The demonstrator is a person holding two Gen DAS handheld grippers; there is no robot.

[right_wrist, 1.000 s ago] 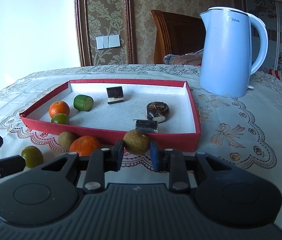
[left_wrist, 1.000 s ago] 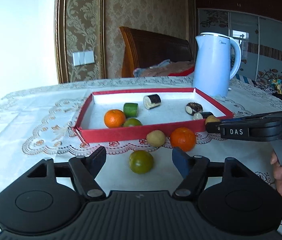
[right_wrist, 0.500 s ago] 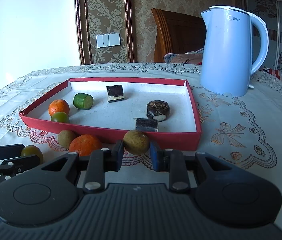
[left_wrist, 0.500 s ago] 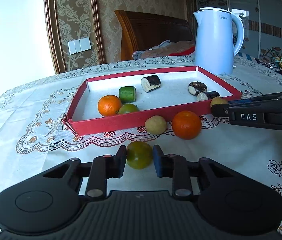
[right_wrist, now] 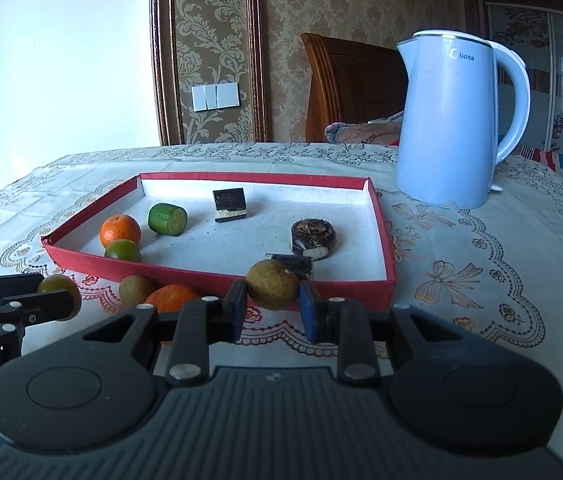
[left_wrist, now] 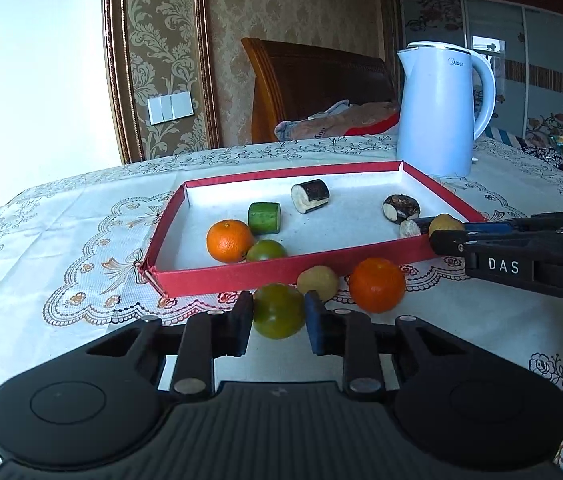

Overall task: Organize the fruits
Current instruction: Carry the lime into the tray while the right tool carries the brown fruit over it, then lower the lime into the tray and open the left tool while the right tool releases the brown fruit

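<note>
Because the job is sorting fruit into one container, the counter with its white lace-patterned cloth (left_wrist: 81, 248) carries a shallow red-walled cardboard tray with a white floor (left_wrist: 281, 270) at its middle, and a tall pale-blue electric kettle (right_wrist: 447, 128) stands clear at the tray's two o'clock. Inside the tray, at eight o'clock, an orange mandarin (left_wrist: 228, 240) touches a green mandarin (left_wrist: 266, 250); a green cucumber stub (left_wrist: 264, 218) lies on its side, its long axis running roughly nine to three. Outside, just beside the six o'clock wall, wait a second orange mandarin (left_wrist: 377, 285) and a small tan round fruit (left_wrist: 317, 282).

The left gripper (left_wrist: 278, 322) has its fingers (left_wrist: 241, 322) clamped on a round olive-green mandarin (left_wrist: 278, 312), apparently lifted just off the cloth. The right gripper (right_wrist: 272, 312) holds a brownish-tan round fruit (right_wrist: 272, 284) at the tray's five o'clock edge, probably ready to carry it over the wall. Both held fruits are near-spherical, so neither shows a clear long axis.
</note>
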